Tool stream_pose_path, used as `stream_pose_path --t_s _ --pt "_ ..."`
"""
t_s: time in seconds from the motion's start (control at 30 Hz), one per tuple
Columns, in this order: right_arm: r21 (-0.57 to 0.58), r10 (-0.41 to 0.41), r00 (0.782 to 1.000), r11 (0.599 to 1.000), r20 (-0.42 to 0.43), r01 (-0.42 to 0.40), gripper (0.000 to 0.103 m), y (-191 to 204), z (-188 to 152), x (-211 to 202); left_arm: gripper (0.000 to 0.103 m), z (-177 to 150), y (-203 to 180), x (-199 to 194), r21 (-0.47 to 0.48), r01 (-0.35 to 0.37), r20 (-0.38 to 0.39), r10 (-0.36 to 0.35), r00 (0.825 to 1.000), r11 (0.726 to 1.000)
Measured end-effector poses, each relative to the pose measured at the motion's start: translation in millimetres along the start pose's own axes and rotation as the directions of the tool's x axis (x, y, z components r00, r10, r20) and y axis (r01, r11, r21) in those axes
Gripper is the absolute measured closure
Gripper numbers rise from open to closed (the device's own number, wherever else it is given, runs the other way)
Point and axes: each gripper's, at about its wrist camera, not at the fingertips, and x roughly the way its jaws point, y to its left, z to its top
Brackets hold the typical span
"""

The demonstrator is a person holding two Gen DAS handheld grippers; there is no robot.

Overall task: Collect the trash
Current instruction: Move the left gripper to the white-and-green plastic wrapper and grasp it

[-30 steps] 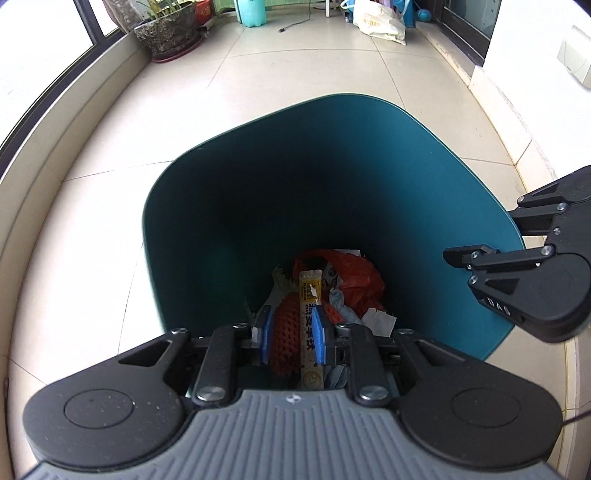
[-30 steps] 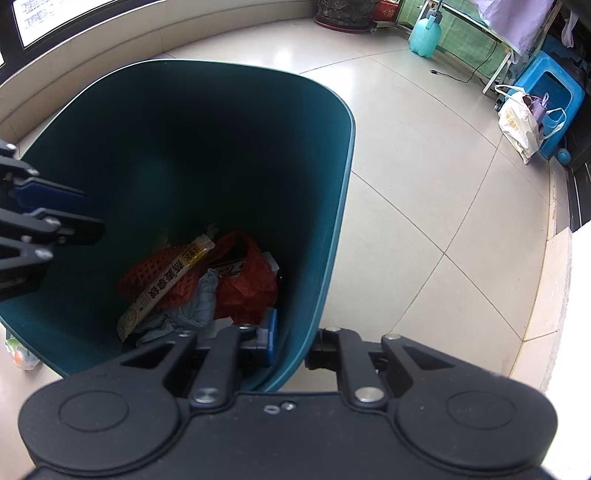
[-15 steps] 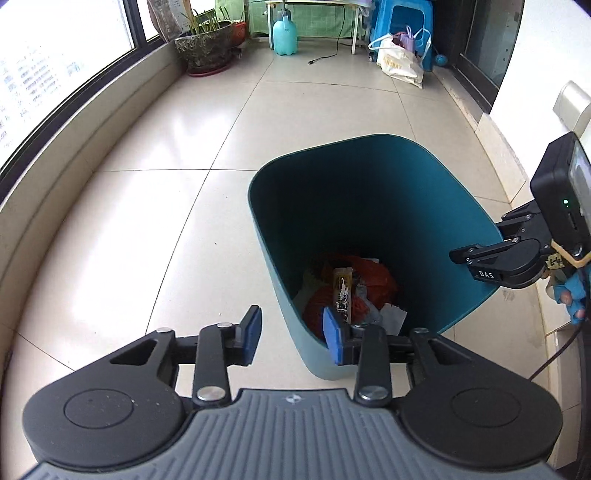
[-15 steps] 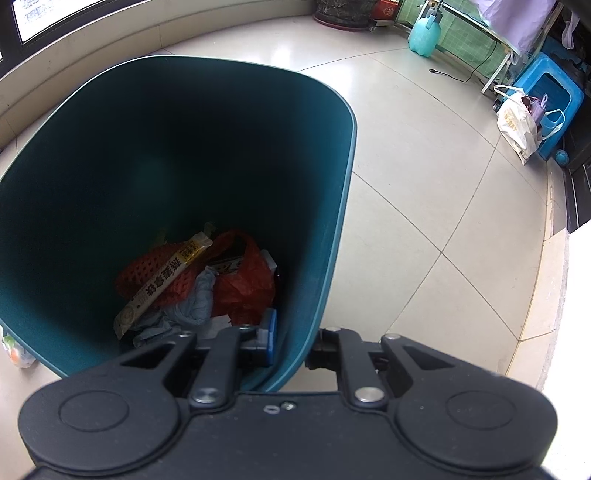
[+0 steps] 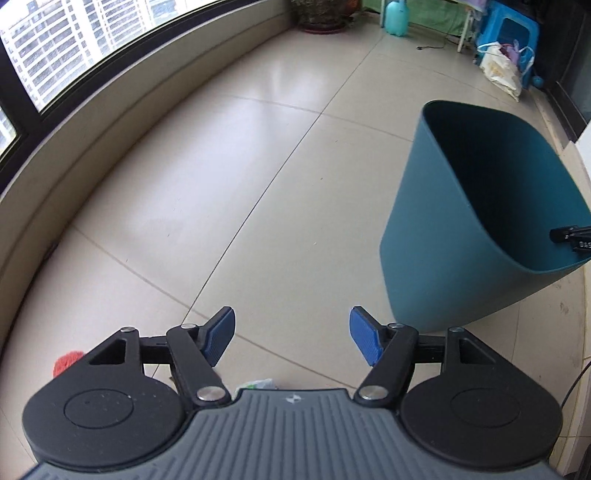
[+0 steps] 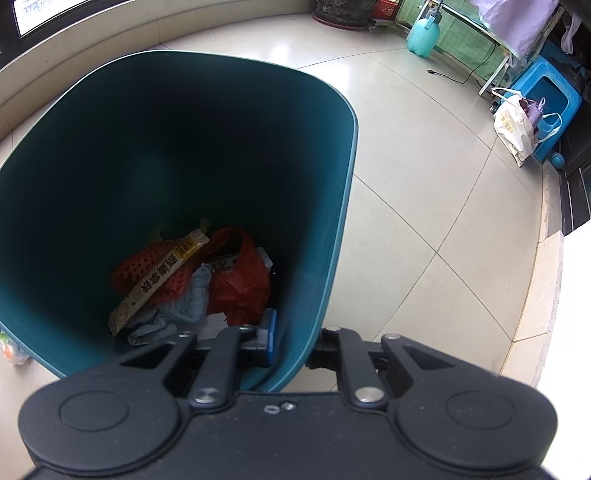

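A teal trash bin (image 5: 443, 236) stands tilted on the tiled floor, right of my left gripper (image 5: 291, 334), which is open, empty and above bare floor. My right gripper (image 6: 291, 341) is shut on the bin's near rim (image 6: 314, 325), one finger inside and one outside. Inside the bin lie a yellow snack wrapper (image 6: 159, 277), red mesh (image 6: 147, 266), a red plastic bag (image 6: 240, 280) and grey crumpled paper (image 6: 181, 310). A red mesh scrap (image 5: 66, 360) and a pale wrapper (image 5: 260, 384) lie on the floor, partly hidden behind my left gripper.
A low curved wall under windows (image 5: 92, 122) runs along the left. At the far end stand a plant pot (image 5: 319, 16), a turquoise bottle (image 6: 423, 35), a blue stool (image 6: 546, 92) and a white bag (image 6: 515, 125). A small packet (image 6: 9, 345) lies left of the bin.
My left gripper let go of the yellow wrapper in the bin, opened wide, pulled out and swung left. My right gripper kept its hold on the rim.
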Motion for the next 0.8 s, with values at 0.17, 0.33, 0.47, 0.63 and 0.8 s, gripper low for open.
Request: stream_pose_path --t_s 0.17,0.33,0.47,0.63,0.8 --pt "0.000 -0.006 1.000 1.000 -0.001 0.006 0.090 1 0 1 0.035 -27 31 34 -0.109 -0.021 -0.080 0.013 0.997 0.994" --pt "-0.004 -0.014 1.000 1.000 -0.004 0.014 0.090 3 0 1 0.035 -51 53 72 -0.190 -0.074 -0.159 0.044 0.986 0.979" --pt "-0.007 -0.016 1.000 1.000 -0.005 0.016 0.090 3 0 1 0.035 -74 62 99 -0.223 -0.087 -0.212 0.039 0.976 0.971" --pt "-0.009 -0.021 1.000 1.000 -0.005 0.020 0.090 5 1 1 0.035 -107 60 135 -0.225 -0.056 -0.292 -0.013 0.956 0.973" --pt "-0.011 -0.021 1.000 1.000 -0.005 0.021 0.090 5 1 1 0.035 -128 54 169 -0.227 -0.053 -0.365 -0.034 0.930 0.972"
